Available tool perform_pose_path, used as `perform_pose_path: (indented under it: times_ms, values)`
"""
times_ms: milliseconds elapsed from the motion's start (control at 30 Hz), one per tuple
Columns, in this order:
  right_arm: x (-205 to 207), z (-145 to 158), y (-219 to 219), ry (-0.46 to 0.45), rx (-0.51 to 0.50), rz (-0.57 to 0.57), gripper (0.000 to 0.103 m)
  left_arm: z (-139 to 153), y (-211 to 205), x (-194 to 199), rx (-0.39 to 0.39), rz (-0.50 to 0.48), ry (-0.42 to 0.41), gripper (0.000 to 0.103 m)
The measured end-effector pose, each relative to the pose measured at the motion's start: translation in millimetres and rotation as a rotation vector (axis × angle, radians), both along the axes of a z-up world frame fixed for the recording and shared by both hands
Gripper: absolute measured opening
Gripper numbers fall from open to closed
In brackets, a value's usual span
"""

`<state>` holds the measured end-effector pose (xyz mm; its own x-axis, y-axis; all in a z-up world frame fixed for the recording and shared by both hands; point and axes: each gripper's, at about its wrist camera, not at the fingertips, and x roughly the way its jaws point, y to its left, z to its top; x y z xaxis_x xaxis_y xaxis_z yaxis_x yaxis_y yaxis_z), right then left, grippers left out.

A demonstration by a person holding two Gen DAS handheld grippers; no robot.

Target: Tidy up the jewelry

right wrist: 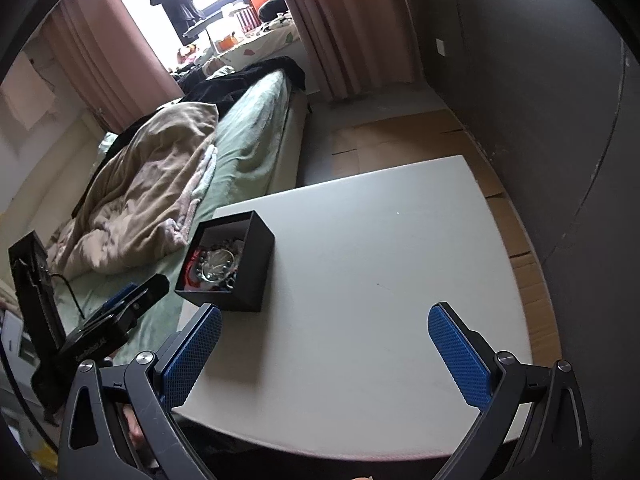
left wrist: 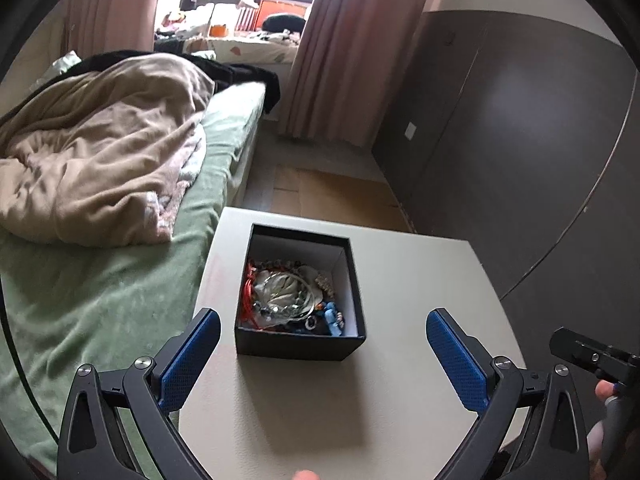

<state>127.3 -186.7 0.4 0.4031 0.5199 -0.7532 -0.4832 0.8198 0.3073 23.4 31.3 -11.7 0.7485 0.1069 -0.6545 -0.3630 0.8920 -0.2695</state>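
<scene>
Resting on the table [left wrist: 400,280], the box [left wrist: 298,346] holds jewelry [left wrist: 288,296]; left gripper [left wrist: 323,344] and right gripper [right wrist: 325,340] stand spread, empty.

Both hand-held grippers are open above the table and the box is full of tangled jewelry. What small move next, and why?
Probably ease the left hand-held gripper down toward the box: it sits between its open fingers, nothing is held, and the jewelry is still heaped inside. The right hand-held gripper faces bare table.

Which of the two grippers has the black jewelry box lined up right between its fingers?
The left gripper: the box sits centred between its open blue fingers. From the right gripper the box lies off to the left, beyond its left finger.
</scene>
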Motion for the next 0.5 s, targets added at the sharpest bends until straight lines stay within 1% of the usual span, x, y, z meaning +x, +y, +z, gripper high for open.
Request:
perform_pose_path:
  times_ms: [100,200,367,500]
  values:
    - [-2,1,-6,-0.007,-0.002,-0.031,0.103,5,-1,-3,0.003,0.001,-0.022,0.102]
    - [-5,2,-8,-0.026,-0.021,-0.046,0.103,10,-3,-5,0.026,0.008,-0.034,0.102]
    - [-7,4,-8,-0.04,-0.02,-0.049,0.103,17,-2,-6,0.029,0.003,-0.053,0.102]
    - [-7,7,-7,-0.049,-0.016,-0.049,0.103,24,-5,-7,0.059,-0.01,-0.066,0.102]
